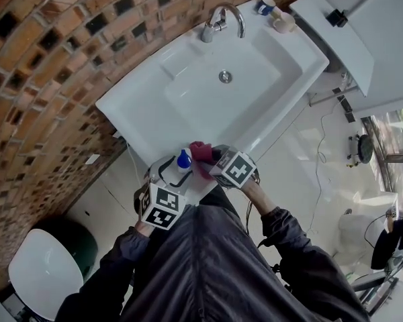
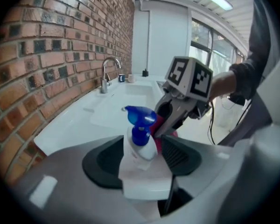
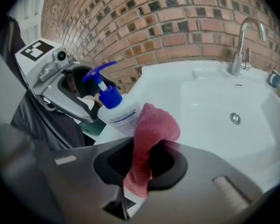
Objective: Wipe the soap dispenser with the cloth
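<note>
One upright soap dispenser (image 2: 140,147), spout (image 2: 132,110) toward brick wall (image 2: 51,55)

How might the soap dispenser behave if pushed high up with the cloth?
The soap dispenser looks narrow under its tall pump, so it would probably tip. Its smooth plastic body may slide on the glossy sink rim. Standing near the edge, it could fall off.

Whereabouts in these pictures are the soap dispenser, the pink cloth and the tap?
soap dispenser (image 3: 119,118), right gripper view, on its white body.
cloth (image 3: 154,125), right gripper view, on its bunched top.
tap (image 1: 208,32), head view, on its lower body.
</note>
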Action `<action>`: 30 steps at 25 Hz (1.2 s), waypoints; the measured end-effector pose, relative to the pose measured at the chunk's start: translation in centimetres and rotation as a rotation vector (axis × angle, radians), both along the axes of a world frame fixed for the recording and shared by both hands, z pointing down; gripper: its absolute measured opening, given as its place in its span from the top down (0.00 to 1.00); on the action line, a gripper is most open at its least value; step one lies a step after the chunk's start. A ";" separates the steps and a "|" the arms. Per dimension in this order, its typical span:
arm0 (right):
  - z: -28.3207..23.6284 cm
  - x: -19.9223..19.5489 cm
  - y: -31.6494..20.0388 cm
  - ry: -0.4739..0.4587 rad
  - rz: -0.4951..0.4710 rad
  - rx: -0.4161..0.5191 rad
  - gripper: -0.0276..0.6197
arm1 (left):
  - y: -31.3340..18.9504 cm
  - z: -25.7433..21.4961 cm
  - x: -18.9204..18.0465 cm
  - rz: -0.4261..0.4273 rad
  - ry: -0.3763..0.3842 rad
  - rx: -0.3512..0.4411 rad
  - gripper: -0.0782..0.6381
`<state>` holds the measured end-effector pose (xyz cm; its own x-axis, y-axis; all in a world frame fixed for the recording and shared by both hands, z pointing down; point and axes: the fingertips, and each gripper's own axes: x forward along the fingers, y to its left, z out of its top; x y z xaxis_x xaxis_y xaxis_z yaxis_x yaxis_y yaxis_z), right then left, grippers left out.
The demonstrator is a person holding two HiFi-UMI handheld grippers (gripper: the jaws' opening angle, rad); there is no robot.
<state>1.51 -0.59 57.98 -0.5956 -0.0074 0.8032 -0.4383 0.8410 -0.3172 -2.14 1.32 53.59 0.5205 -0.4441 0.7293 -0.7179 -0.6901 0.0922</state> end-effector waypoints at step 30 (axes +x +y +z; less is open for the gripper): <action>2.3 -0.2 -1.8 -0.049 -0.213 -0.162 0.86 | -0.7 3.4 0.3 0.628 -0.238 0.086 0.60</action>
